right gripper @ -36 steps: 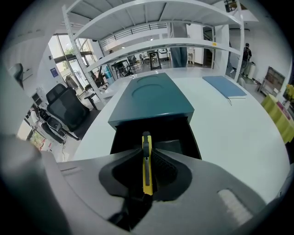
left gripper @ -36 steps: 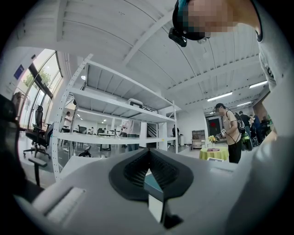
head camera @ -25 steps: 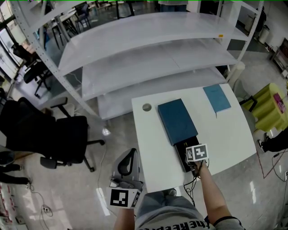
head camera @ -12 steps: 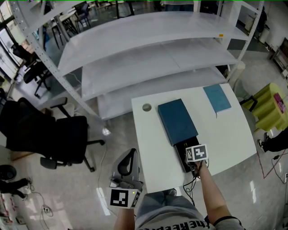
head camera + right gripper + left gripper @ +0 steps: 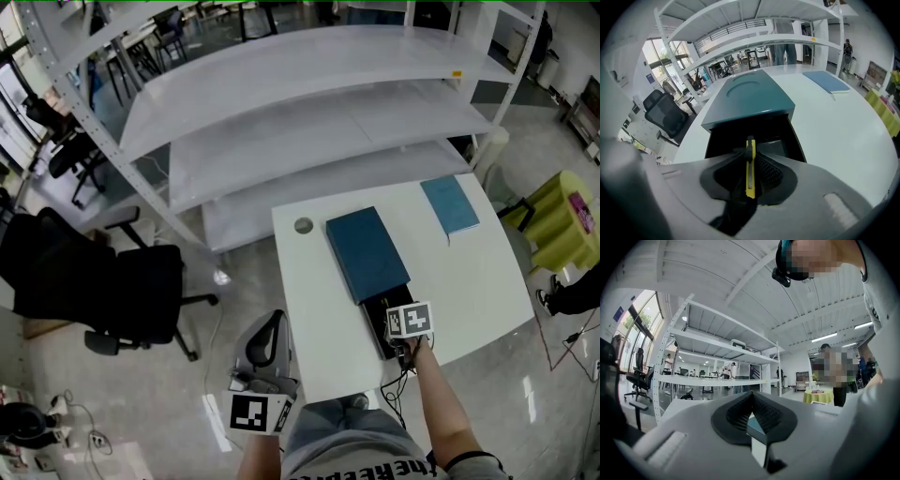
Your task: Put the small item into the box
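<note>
A dark teal box (image 5: 367,251) lies on the white table (image 5: 469,281), with its black drawer (image 5: 382,326) pulled out toward me. My right gripper (image 5: 397,334) hovers at the drawer's near end, shut on a small yellow utility knife (image 5: 750,174). The knife stands on edge between the jaws and points into the open drawer (image 5: 740,133), below the teal lid (image 5: 747,98). My left gripper (image 5: 267,328) is held off the table's near left corner, over the floor. In the left gripper view, this gripper (image 5: 751,409) is shut with nothing in it.
A thin teal notebook (image 5: 450,204) lies at the table's far right. A round grommet (image 5: 303,225) sits at the far left corner. White shelving (image 5: 309,103) stands behind the table, a black office chair (image 5: 112,281) to the left, and a yellow-green stool (image 5: 562,220) to the right.
Neither gripper has visibly moved; the right one stays shut on the knife at the drawer. Only the head view shifted slightly.
</note>
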### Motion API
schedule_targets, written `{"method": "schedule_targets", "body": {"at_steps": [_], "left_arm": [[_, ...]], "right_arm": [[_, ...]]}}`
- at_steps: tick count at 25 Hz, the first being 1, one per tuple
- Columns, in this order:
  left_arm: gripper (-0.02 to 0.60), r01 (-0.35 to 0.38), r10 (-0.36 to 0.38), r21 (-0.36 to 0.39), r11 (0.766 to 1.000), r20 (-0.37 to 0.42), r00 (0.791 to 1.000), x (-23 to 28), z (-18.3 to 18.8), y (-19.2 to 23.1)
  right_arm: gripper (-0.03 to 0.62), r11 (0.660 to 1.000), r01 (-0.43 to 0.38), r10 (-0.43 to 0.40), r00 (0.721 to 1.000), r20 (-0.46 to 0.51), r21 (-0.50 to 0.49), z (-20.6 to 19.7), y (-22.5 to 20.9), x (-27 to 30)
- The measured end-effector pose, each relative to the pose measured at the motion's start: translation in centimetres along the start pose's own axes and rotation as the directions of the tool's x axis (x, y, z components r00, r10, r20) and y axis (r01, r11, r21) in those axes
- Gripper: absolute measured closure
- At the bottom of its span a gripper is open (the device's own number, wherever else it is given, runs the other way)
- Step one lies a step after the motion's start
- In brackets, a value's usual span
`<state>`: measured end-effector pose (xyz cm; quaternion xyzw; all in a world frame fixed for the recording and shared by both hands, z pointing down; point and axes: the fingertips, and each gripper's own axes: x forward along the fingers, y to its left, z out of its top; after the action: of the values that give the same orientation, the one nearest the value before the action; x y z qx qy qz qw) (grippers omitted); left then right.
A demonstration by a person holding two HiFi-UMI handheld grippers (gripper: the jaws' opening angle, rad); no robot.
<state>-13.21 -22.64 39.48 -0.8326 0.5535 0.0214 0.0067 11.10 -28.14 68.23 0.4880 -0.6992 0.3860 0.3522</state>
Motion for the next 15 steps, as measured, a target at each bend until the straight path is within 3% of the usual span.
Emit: {"method": "schedule_targets", "body": {"at_steps": [3,7,15], "left_arm": [[0.565,0.004,-0.004,0.001,1.000,0.000,1.000,0.1,0.0,-0.2],[0.565,0.017,-0.017,0.004,1.000,0.003,1.000,0.3,0.1,-0.6],[0.565,0.050,-0.050,0.009,0.999,0.010,0.999,0.8,0.3,-1.9]], "right_arm": [[0.522,1.000,-0.011,0.011,1.000,0.019,-0.003,0.2,0.3,-0.5],[0.591,1.000,-0.016,0.016,0.998,0.063,-0.009,0.7,0.7,-1.5],[0.592,0.998,-0.058,0.061,0.979,0.197,-0.019,1.4,2.1,-4.2]]}}
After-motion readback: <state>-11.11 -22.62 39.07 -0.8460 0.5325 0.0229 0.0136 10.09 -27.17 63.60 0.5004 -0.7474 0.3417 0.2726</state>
